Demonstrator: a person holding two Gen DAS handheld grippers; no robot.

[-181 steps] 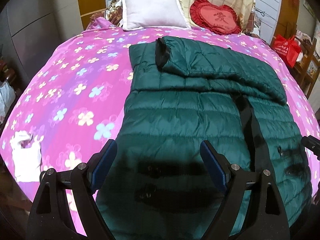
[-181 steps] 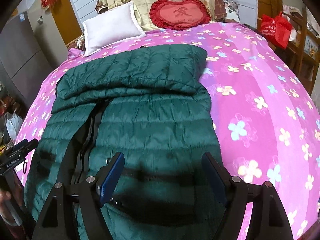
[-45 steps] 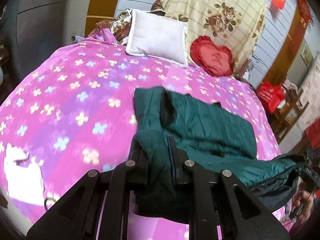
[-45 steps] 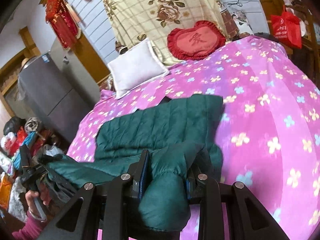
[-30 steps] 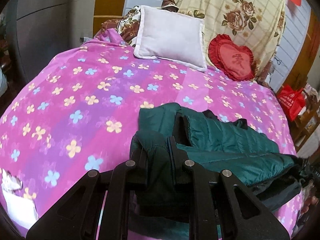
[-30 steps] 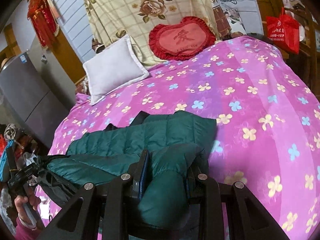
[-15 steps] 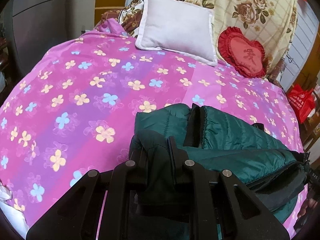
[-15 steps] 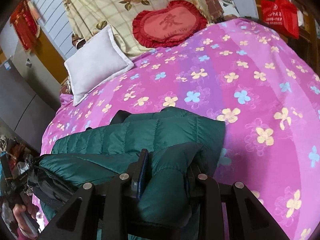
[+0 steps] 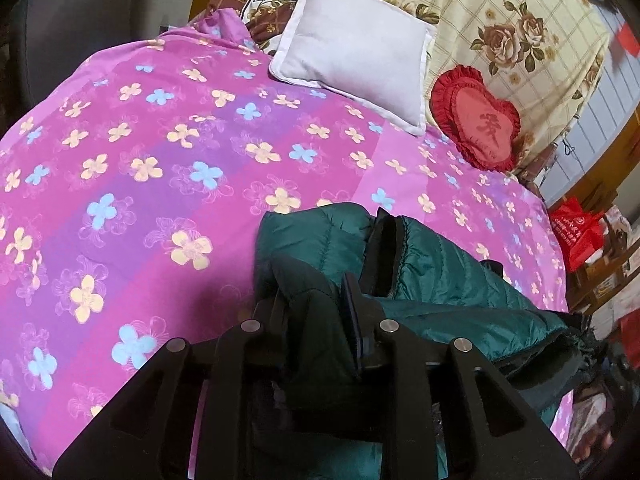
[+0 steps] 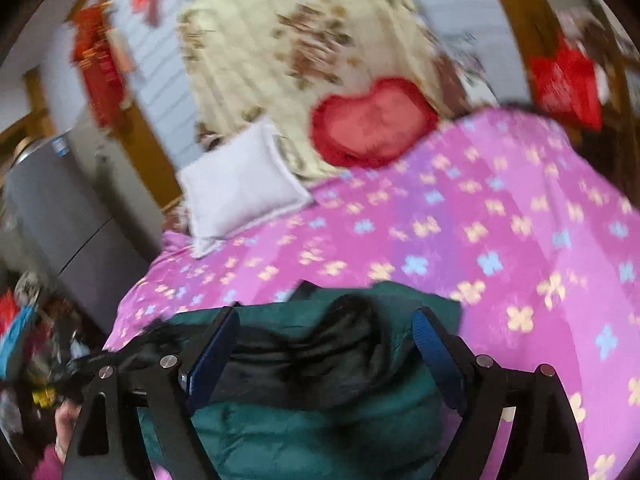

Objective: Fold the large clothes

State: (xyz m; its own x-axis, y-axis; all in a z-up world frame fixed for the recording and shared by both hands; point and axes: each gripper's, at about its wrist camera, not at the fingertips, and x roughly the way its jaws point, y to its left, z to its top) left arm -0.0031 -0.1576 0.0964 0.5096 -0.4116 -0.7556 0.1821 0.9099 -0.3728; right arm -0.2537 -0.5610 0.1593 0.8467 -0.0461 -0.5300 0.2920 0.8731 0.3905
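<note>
On the pink flowered bedspread [image 9: 132,168], our left gripper [image 9: 316,312] pinches the folded dark-green quilted jacket [image 9: 448,280]. Our right gripper [image 10: 324,344] has just been opening and gapes empty over it. Next, probably, the left lets go too.

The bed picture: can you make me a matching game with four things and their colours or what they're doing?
Things:
1. pillow
2. heart cushion
3. left gripper
4. right gripper

States:
A. red
B. fingers wide apart above the green jacket
C. white
D. fingers pinching a fold of the green jacket

Pairs: 1-C, 2-A, 3-D, 4-B
</note>
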